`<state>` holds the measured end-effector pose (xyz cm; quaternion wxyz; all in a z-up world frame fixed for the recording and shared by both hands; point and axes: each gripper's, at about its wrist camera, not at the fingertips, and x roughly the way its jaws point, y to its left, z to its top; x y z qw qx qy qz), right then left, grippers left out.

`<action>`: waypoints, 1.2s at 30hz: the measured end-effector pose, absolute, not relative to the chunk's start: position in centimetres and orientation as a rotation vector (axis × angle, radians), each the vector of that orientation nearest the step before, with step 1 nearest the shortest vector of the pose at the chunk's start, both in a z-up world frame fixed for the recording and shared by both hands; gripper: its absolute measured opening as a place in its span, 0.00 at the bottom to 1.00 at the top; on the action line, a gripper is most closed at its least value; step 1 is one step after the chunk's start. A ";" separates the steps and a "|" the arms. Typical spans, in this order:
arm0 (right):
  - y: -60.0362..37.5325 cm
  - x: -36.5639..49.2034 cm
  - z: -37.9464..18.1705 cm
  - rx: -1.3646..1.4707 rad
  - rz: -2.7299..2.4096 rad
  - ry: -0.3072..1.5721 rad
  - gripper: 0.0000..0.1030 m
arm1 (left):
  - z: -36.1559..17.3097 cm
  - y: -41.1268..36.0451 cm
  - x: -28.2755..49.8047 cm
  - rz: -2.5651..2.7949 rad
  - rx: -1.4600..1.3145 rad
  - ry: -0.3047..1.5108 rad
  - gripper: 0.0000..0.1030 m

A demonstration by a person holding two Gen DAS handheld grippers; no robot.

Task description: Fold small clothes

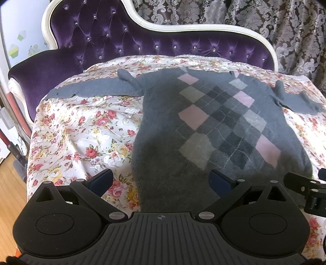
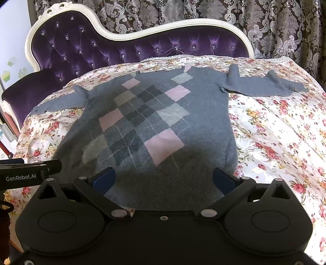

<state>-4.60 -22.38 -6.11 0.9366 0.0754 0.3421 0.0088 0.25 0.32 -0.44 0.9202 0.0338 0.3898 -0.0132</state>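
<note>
A small grey sweater point(image 1: 220, 126) with a pink and grey argyle front lies flat, front up, on a floral cloth point(image 1: 81, 126); it also shows in the right wrist view point(image 2: 154, 122). Both sleeves are spread out sideways. My left gripper point(image 1: 161, 181) is open, its jaws wide apart over the sweater's lower left hem, with nothing between them. My right gripper point(image 2: 164, 179) is open over the lower right hem, also empty. Each gripper's edge shows in the other's view: the right gripper point(image 1: 305, 193) and the left gripper point(image 2: 26, 173).
The floral cloth point(image 2: 275, 132) covers a purple tufted sofa point(image 1: 122, 38) with a white frame. Patterned curtains point(image 2: 224, 12) hang behind it. Wooden floor point(image 1: 10, 183) shows at the lower left, past the cloth's edge.
</note>
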 end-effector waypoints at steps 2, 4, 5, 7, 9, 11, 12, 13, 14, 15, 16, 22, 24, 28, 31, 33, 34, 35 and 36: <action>-22.4 -4.6 -6.2 0.154 0.016 0.702 0.99 | -0.5 0.4 0.3 -0.026 0.068 0.802 0.99; -22.4 -4.5 -6.2 0.155 0.015 0.708 0.99 | -0.5 0.4 0.3 -0.025 0.070 0.805 0.99; -22.4 -4.5 -6.3 0.155 0.015 0.710 0.99 | -0.5 0.5 0.3 -0.024 0.070 0.806 0.99; -22.4 -4.5 -6.3 0.154 0.014 0.713 0.99 | -0.6 0.5 0.3 -0.023 0.069 0.808 0.99; -22.4 -4.5 -6.3 0.154 0.013 0.714 0.99 | -0.6 0.5 0.3 -0.023 0.066 0.808 0.99; -22.4 -4.5 -6.3 0.154 0.014 0.714 0.99 | -0.6 0.5 0.3 -0.024 0.067 0.809 0.99; -22.4 -4.5 -6.3 0.154 0.013 0.714 0.99 | -0.6 0.6 0.3 -0.025 0.069 0.810 0.99; -22.4 -4.5 -6.3 0.154 0.014 0.715 0.99 | -0.6 0.5 0.3 -0.026 0.069 0.811 0.99; -22.4 -4.6 -6.3 0.154 0.014 0.715 0.99 | -0.6 0.5 0.3 -0.027 0.070 0.812 0.99; -22.4 -4.6 -6.3 0.153 0.014 0.716 0.99 | -0.6 0.5 0.3 -0.027 0.069 0.812 0.99; -22.3 -4.5 -6.4 0.153 0.013 0.717 0.99 | -0.6 0.5 0.3 -0.028 0.069 0.812 0.99; -22.2 -4.4 -6.4 0.149 0.014 0.721 0.99 | -0.7 0.5 0.3 -0.030 0.067 0.814 0.99; -22.1 -4.3 -6.5 0.150 0.014 0.725 0.99 | -0.7 0.6 0.4 -0.031 0.065 0.815 0.99; -22.1 -4.1 -6.6 0.151 0.013 0.734 0.99 | -0.8 0.6 0.4 -0.032 0.064 0.818 0.99; -22.1 -4.0 -6.7 0.150 0.013 0.738 0.99 | -0.8 0.6 0.4 -0.034 0.060 0.821 0.99; -22.1 -4.0 -6.7 0.150 0.013 0.741 0.99 | -0.9 0.7 0.4 -0.035 0.060 0.823 0.99; -22.1 -4.0 -6.8 0.150 0.012 0.742 0.99 | -0.9 0.6 0.4 -0.036 0.060 0.824 0.99; -22.1 -4.0 -6.8 0.150 0.012 0.744 0.99 | -0.9 0.6 0.4 -0.036 0.061 0.825 0.99; -22.1 -4.0 -6.8 0.151 0.012 0.745 0.99 | -0.9 0.6 0.4 -0.037 0.061 0.825 0.99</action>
